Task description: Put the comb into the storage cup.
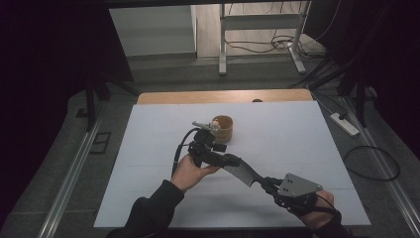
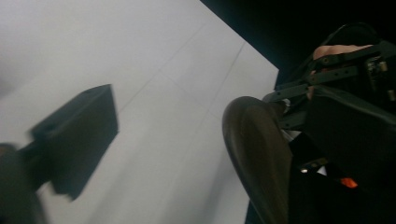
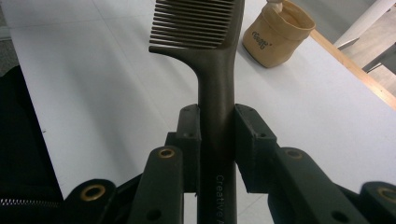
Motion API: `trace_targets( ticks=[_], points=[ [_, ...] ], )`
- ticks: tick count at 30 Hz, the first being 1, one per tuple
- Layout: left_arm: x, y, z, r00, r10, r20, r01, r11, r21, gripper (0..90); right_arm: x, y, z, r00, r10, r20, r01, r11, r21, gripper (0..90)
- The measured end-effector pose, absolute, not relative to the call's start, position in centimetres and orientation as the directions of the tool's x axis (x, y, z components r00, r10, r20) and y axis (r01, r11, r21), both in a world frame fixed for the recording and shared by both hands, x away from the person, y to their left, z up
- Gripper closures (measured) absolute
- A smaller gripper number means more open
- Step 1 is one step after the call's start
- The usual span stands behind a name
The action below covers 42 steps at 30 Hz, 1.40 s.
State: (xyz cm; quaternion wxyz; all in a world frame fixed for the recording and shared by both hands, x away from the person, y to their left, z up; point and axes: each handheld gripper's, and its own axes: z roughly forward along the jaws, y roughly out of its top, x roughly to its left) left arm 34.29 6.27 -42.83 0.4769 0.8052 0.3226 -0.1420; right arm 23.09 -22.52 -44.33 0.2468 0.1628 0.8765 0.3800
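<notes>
The right gripper's (image 1: 267, 185) fingers (image 3: 189, 140) clamp the dark comb's (image 3: 205, 56) handle, hand low at the white surface's (image 1: 297, 139) near edge. The left gripper's (image 1: 233, 161) fingers (image 2: 79, 135) stand apart around the comb's toothed end, forearm angled inward. Beyond sits a tan fabric basket (image 1: 223, 129).

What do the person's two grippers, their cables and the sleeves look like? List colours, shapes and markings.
Both grippers are black. The left gripper trails a looping black cable. The right gripper carries a grey three-cornered plate on top. Its fingers are blocky black pads on arms with brass-ringed holes. The left forearm wears a dark sleeve; straps cross the right hand.
</notes>
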Motion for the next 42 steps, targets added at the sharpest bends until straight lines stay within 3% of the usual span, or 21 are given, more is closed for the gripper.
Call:
trace_targets(
  ticks=[1,2,8,20,29,37,42],
  points=[
    [34.3,6.3,-42.9,0.749,0.371,-0.548,0.659,-0.333,0.674,8.8,23.1,-22.5,-44.3,-0.825,0.473,-0.309,0.098,0.658,0.746,72.7],
    [34.3,6.4,-42.9,0.742,0.36,-0.565,0.668,-0.329,0.667,20.4,23.1,-22.5,-44.4,-0.823,0.474,-0.314,0.094,0.659,0.746,72.8],
    [34.5,6.7,-43.0,0.69,0.316,-0.651,0.724,-0.308,0.617,47.3,23.0,-22.5,-44.4,-0.818,0.475,-0.326,0.087,0.661,0.746,72.7],
    [34.8,7.0,-43.4,0.635,0.268,-0.724,0.771,-0.275,0.575,74.4,23.0,-22.4,-44.4,-0.815,0.465,-0.345,0.067,0.666,0.743,72.7],
    [34.8,7.1,-43.8,0.589,0.212,-0.78,0.805,-0.245,0.541,83.0,23.1,-22.3,-44.7,-0.808,0.46,-0.37,0.058,0.685,0.726,72.3],
    [34.1,6.8,-42.9,0.647,0.226,-0.728,0.761,-0.253,0.598,83.5,23.5,-22.4,-44.7,-0.819,0.467,-0.335,0.082,0.672,0.736,70.4],
    [34.0,7.0,-42.5,0.664,0.243,-0.707,0.748,-0.244,0.618,83.5,23.7,-22.5,-44.6,-0.815,0.492,-0.306,0.116,0.657,0.745,62.3]
  ],
)
